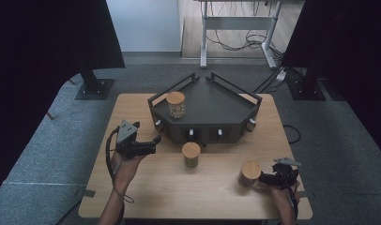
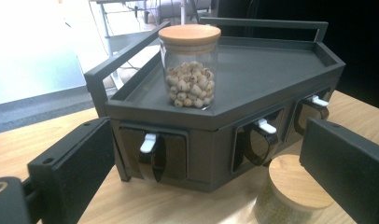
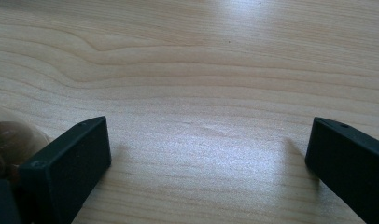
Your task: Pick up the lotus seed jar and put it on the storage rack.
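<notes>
High view: left hand-held gripper [image 1: 156,139] mid-left of frame, jaws spread, empty, near dark tray [image 1: 226,105]. Right hand-held gripper [image 1: 262,178] lower right, just beside a wood-lidded jar [image 1: 250,172] on the tabletop [image 1: 179,187]; second jar [image 1: 191,154] at center.

Left gripper view: jaws released; bead-filled jar [image 2: 190,65] stands on the tray, upper center.

Right gripper view: jaws wide apart over bare wood, gripping nothing; jar edge [image 3: 10,140] lower left.
</notes>
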Demonstrator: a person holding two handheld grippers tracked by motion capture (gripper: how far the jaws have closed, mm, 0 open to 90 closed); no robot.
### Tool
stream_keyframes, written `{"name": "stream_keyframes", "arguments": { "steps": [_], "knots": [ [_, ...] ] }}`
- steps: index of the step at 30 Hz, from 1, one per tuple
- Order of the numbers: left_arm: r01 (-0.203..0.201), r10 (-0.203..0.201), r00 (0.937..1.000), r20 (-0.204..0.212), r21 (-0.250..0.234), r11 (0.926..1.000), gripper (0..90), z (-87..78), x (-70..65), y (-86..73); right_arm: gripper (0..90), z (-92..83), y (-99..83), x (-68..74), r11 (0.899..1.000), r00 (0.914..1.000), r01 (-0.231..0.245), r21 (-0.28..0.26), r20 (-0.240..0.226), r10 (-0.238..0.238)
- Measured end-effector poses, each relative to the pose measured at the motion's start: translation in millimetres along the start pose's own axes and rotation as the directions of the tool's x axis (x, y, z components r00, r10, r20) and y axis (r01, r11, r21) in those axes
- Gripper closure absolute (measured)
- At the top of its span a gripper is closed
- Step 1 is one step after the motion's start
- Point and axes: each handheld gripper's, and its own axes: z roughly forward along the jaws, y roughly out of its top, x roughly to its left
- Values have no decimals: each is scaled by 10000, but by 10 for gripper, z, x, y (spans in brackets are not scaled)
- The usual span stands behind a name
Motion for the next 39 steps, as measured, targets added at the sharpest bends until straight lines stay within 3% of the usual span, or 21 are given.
{"name": "stream_keyframes", "arguments": {
  "steps": [17,30,39],
  "knots": [
    [536,-535,9984,-175,54,9985,32,-150,90,-271,0,0,0,0,10000,10000,0,0,1,0],
    [423,-413,9985,-363,276,9987,34,-233,64,-448,0,0,0,0,10000,10000,2,1,0,-2],
    [743,-727,9959,-545,277,9969,34,-362,130,-591,0,0,0,0,10000,10000,1,1,-1,-1]
  ]
}}
